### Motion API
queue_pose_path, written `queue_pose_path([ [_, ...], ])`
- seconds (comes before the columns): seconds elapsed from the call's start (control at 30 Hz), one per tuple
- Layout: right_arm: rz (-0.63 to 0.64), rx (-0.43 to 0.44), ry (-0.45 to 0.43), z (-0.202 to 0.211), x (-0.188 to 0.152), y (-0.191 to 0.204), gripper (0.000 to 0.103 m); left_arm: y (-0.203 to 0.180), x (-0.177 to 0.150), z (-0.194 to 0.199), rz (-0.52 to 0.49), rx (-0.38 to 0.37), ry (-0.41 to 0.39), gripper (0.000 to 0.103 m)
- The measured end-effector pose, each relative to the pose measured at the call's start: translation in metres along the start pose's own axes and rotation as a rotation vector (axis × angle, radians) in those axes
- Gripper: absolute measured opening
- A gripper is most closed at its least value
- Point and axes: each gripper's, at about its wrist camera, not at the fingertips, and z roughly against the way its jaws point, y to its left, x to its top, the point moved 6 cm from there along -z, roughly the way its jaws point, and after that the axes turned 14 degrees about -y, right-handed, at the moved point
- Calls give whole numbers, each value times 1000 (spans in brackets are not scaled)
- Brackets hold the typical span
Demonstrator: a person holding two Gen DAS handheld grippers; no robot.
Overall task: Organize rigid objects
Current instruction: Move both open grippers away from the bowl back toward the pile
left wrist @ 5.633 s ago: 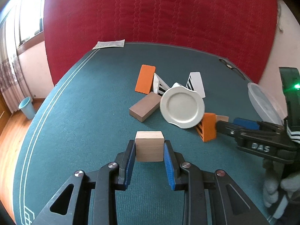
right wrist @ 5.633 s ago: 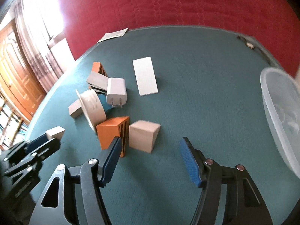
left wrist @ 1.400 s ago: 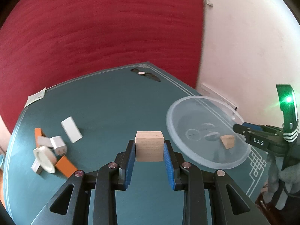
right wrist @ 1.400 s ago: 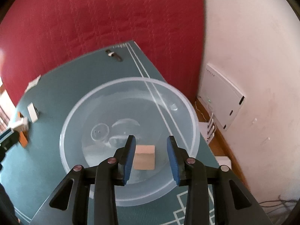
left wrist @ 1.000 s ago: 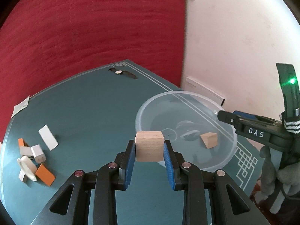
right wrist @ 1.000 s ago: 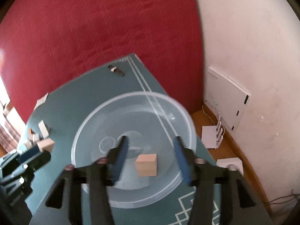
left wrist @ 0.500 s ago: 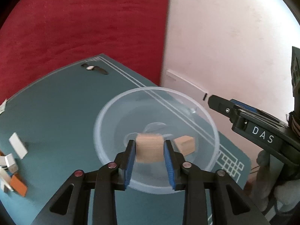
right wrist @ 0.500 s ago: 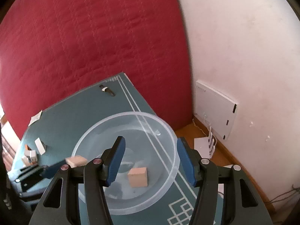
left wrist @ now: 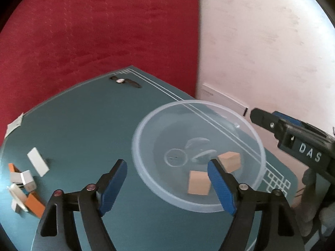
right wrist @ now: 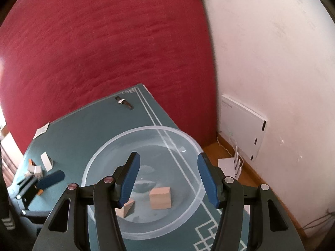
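Each hand-held gripper is black plastic with silver screws and blue ribbed pads. The right hand-held gripper (left wrist: 270, 121) bears white "DAS" lettering. A grey glove (left wrist: 314, 209) covers its hand.

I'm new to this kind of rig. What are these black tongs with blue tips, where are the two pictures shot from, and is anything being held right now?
There is no robot: a person holds a two-finger gripper in each hand, each with a fisheye camera looking along its fingers. One picture looks out from the left gripper, the other from the right gripper. Both hang over a clear bowl on a green table. Two wooden blocks lie in the bowl, one nearer the left gripper and the other beyond it. The left jaws have just been opening with nothing between them. The right gripper is open and empty too. A pile of small items waits at the table's far left.
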Motion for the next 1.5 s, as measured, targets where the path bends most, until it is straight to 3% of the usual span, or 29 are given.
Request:
queue_pose_path([
  [0.2, 37, 22, 4, 0, -7, 12, 59, 18, 5, 8, 4, 69, -40, 96],
  [0.6, 66, 81, -2, 7, -10, 39, 59, 48, 15, 32, 25, 168, -109, 98],
  [1.07, 135, 232, -45, 15, 5, 121, 61, 108, 25, 87, 54, 353, -205, 101],
  [1.23, 139, 300, -64, 18, 16, 159, 71, 139, 23, 112, 101, 415, -229, 102],
  [1.5, 142, 382, -59, 20, 12, 216, 72, 192, 16, 149, 178, 526, -263, 102],
])
